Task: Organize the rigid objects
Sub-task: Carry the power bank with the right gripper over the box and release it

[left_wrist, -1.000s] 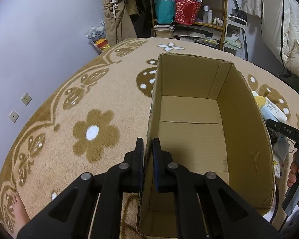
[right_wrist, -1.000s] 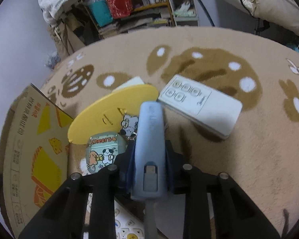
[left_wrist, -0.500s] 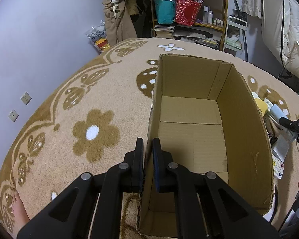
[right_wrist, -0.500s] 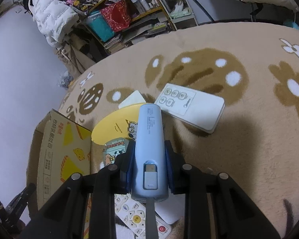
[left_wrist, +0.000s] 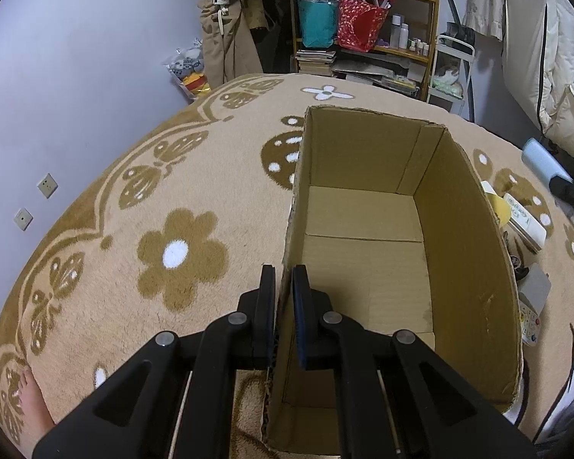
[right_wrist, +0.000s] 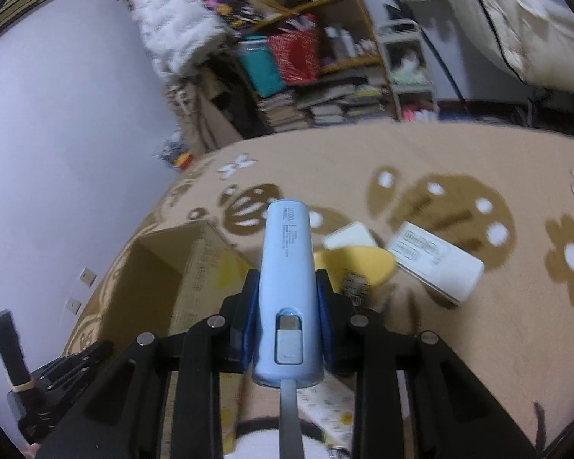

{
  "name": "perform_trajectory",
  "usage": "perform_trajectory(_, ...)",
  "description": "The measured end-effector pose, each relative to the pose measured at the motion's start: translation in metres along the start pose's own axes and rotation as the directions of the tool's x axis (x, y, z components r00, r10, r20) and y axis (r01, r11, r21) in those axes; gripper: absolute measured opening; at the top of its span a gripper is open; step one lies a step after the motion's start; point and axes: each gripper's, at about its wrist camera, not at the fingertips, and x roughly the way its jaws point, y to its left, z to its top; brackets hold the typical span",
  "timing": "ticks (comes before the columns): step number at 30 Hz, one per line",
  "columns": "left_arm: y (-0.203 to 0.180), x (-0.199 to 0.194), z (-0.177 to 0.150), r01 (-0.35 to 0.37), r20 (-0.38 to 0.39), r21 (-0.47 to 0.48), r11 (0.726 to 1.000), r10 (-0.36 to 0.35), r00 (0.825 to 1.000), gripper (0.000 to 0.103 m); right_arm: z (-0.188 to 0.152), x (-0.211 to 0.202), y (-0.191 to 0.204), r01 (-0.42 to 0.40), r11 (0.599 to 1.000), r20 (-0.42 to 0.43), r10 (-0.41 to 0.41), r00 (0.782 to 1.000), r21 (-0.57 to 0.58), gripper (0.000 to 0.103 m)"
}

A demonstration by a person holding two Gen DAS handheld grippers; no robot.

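Note:
An open cardboard box (left_wrist: 363, 260) stands on the carpet, with nothing inside. My left gripper (left_wrist: 283, 283) is shut on the box's near left wall, one finger on each side. My right gripper (right_wrist: 287, 287) is shut on a light blue power bank (right_wrist: 287, 267) and holds it up above the carpet, to the right of the box (right_wrist: 160, 275). The power bank also shows at the right edge of the left wrist view (left_wrist: 543, 160). The left gripper shows at the lower left of the right wrist view (right_wrist: 57, 375).
On the carpet right of the box lie a yellow disc (right_wrist: 359, 264), a white panel remote (right_wrist: 436, 264), a white card (right_wrist: 350, 235) and a button remote (right_wrist: 325, 401). A cluttered shelf (left_wrist: 363, 26) stands at the far wall. A bare foot (left_wrist: 30, 401) shows at lower left.
My right gripper has lifted the power bank off the pile and swung up and toward the box. The left gripper has stayed clamped on the box wall.

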Motion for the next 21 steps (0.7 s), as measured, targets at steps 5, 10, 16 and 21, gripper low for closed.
perform_trajectory(5, 0.0, 0.001, 0.0, -0.006, -0.001, 0.007, 1.0, 0.006, 1.0, 0.008, -0.001, -0.005, 0.045, -0.007, 0.992, 0.013, 0.009, 1.0, -0.128, 0.03)
perform_trajectory(10, 0.0, 0.001, 0.0, -0.006, -0.001, 0.005, 1.0, 0.006, 1.0, 0.008, -0.011, 0.0, 0.086, -0.021, 0.971, 0.002, 0.022, 1.0, -0.238, 0.029)
perform_trajectory(16, 0.001, 0.001, 0.0, -0.001, -0.001, 0.003, 1.0, 0.001, 1.0, 0.008, -0.034, 0.016, 0.109, -0.044, 0.95, -0.054, 0.028, 0.998, -0.31, 0.029)
perform_trajectory(21, 0.002, 0.001, 0.001, 0.001, -0.001, 0.003, 1.0, -0.001, 1.0, 0.008, -0.043, 0.029, 0.119, -0.049, 0.937, -0.082, 0.022, 0.996, -0.345, 0.029)
